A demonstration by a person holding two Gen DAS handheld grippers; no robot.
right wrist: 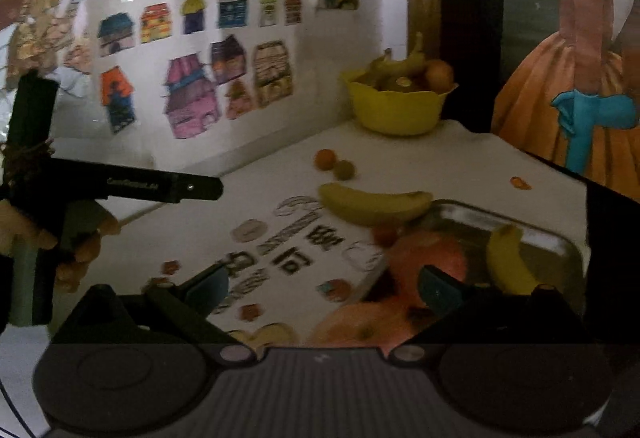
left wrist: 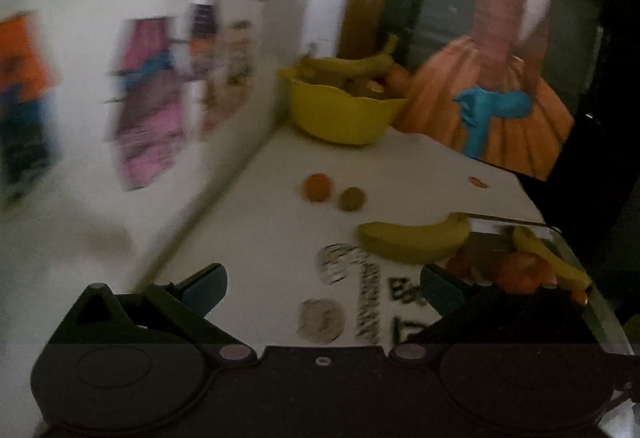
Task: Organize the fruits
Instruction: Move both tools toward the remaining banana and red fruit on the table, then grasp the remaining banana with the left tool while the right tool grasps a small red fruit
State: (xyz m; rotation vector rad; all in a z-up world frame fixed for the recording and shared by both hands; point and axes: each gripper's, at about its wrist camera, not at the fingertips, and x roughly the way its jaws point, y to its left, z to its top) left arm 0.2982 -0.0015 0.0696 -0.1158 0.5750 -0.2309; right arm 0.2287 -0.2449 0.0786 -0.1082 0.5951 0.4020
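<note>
Both tools, left tool (left wrist: 322,288) and right tool (right wrist: 324,284), gape wide, empty. A loose yellow banana (right wrist: 374,203) lies mid-frame on the white desk (right wrist: 460,154), touching the metal tray (right wrist: 560,238); a careless reach could likely push it away.

Both grippers: black bodies, round discs, silver screws, teal fingers (left wrist: 208,284).

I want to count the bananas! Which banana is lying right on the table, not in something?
The banana lying beside the metal tray. Another banana lies in that tray, and one sits in the yellow bowl.
</note>
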